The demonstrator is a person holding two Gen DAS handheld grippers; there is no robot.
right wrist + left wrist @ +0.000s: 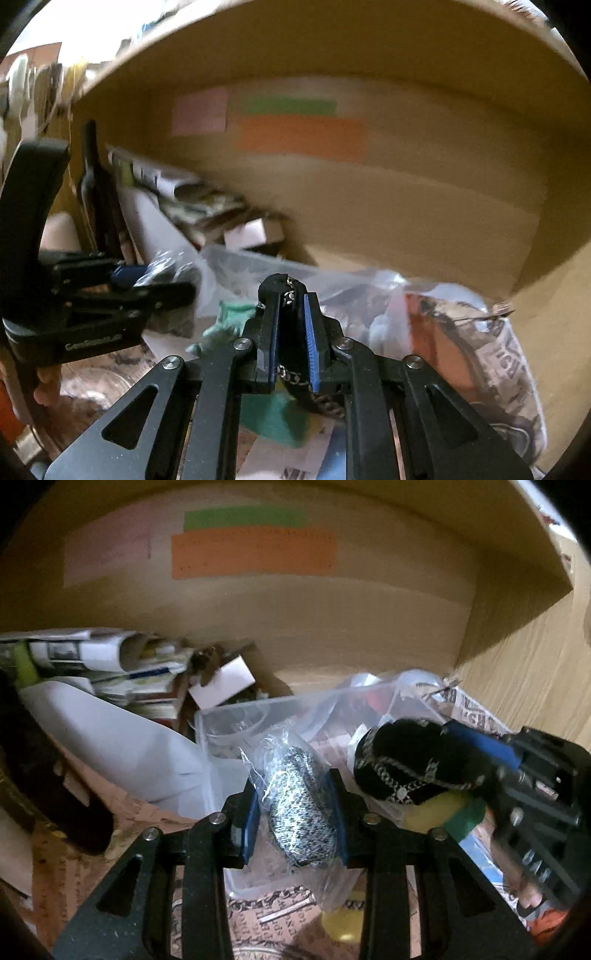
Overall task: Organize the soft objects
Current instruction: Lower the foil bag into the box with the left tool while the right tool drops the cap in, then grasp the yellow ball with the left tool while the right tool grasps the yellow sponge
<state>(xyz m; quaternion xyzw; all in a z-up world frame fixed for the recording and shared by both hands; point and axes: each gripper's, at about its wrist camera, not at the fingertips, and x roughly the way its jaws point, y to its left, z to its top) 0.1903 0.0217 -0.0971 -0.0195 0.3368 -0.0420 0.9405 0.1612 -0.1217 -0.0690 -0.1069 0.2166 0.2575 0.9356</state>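
Note:
My left gripper (293, 794) is shut on a clear plastic bag holding a black-and-white speckled knit piece (303, 812); its blue pads press the bag from both sides. To the right, my right gripper (465, 768) is shut on a black soft item trimmed with silver chain (402, 760). In the right wrist view the right gripper (291, 299) pinches that black chain-trimmed item (288, 291) tightly between its pads. The left gripper (155, 284) shows at the left with the crinkled bag (166, 266). Both hover over a clear plastic tub (229, 716).
A large cardboard wall (332, 620) with orange, green and pink paper strips closes off the back. Stacked papers and magazines (110, 664) lie at the left, a white sheet (122, 738) beside them. Newspaper (476, 709) lines the floor. A green soft piece (229, 317) lies below.

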